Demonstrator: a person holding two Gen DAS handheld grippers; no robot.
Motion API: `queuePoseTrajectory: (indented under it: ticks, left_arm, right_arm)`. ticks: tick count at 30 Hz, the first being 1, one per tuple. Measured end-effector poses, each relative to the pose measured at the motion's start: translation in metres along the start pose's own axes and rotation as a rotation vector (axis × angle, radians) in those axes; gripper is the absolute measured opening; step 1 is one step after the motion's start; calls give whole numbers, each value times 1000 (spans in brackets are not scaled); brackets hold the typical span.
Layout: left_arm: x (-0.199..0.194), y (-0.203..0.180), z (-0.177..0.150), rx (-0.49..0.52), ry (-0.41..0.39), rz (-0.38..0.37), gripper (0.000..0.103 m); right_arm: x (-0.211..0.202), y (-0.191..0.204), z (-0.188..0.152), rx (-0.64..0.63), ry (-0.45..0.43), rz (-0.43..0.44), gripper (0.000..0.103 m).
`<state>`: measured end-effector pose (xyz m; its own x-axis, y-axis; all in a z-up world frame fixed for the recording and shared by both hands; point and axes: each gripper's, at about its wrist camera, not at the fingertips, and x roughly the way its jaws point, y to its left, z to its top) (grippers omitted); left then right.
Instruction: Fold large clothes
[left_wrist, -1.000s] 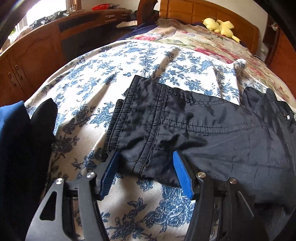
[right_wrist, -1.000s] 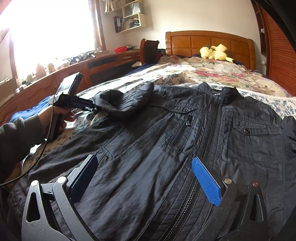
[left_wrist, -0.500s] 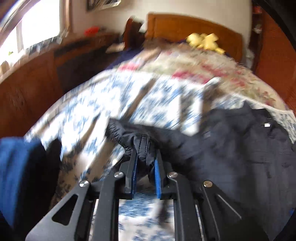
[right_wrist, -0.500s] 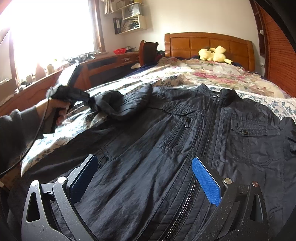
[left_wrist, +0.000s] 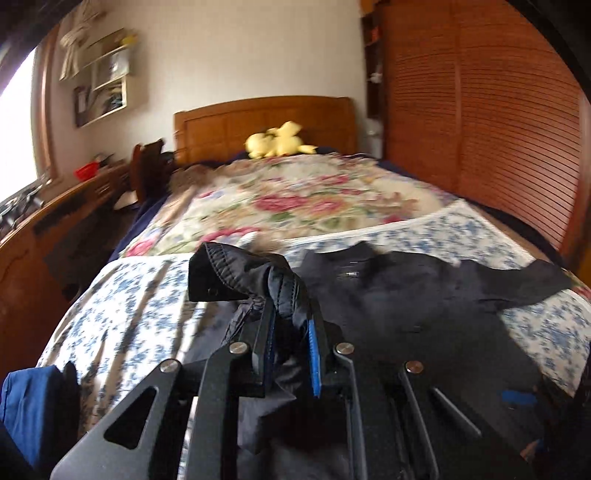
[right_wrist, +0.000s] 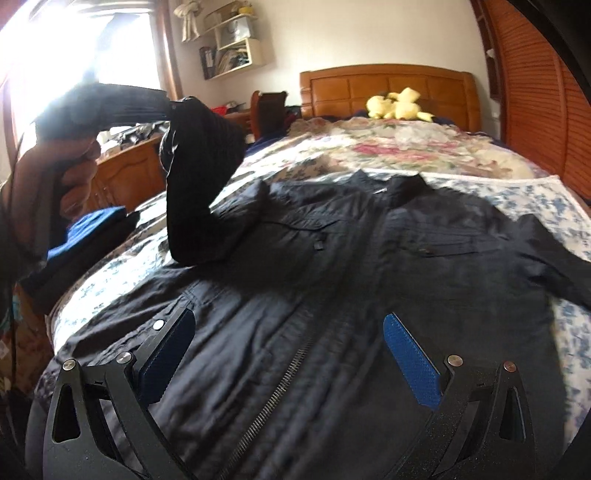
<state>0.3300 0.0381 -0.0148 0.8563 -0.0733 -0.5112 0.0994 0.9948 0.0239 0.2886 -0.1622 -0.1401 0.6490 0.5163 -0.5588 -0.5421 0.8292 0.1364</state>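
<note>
A black zip jacket (right_wrist: 332, 266) lies front-up on the blue-flowered bedsheet (right_wrist: 546, 199). My left gripper (left_wrist: 290, 321) is shut on the cuff end of the jacket's sleeve (left_wrist: 236, 273), which bunches up between the blue pads. In the right wrist view that sleeve (right_wrist: 195, 184) hangs raised above the bed from the left gripper (right_wrist: 173, 107), held in a hand (right_wrist: 70, 166). My right gripper (right_wrist: 288, 328) is open, low over the jacket's hem, its blue pads either side of the zip (right_wrist: 280, 384) with nothing pinched.
Folded blue clothing (right_wrist: 92, 229) sits at the bed's left edge. A floral quilt (left_wrist: 288, 206) and a yellow plush toy (left_wrist: 277, 142) lie toward the wooden headboard (right_wrist: 388, 85). A wooden desk (left_wrist: 55, 218) runs along the left, a slatted wardrobe (left_wrist: 480, 129) on the right.
My left gripper closed on the sleeve cuff and lifted it up off the sheet, swinging toward the jacket's body. My right gripper stayed open and shifted slightly over the hem.
</note>
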Motion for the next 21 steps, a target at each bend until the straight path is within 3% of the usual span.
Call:
queuePoseTrajectory:
  ticks: [4,14,18,21]
  left_arm:
    - [-18,-29,-18,73,-50,57,15]
    - [-43,-30,-89,29,40,12,24]
    - [-60,-27,-107,6,23,-6,42]
    - [-71,-18,-118,-24,0,-23,46]
  right_arm:
    - [-20,-10,2,7,-23,-34,103]
    - [-19,-11,5,11,-9,-71,103]
    - [-11,0,5,-8,8,-70,103]
    - [-2,8,5,-18,24,-66,103]
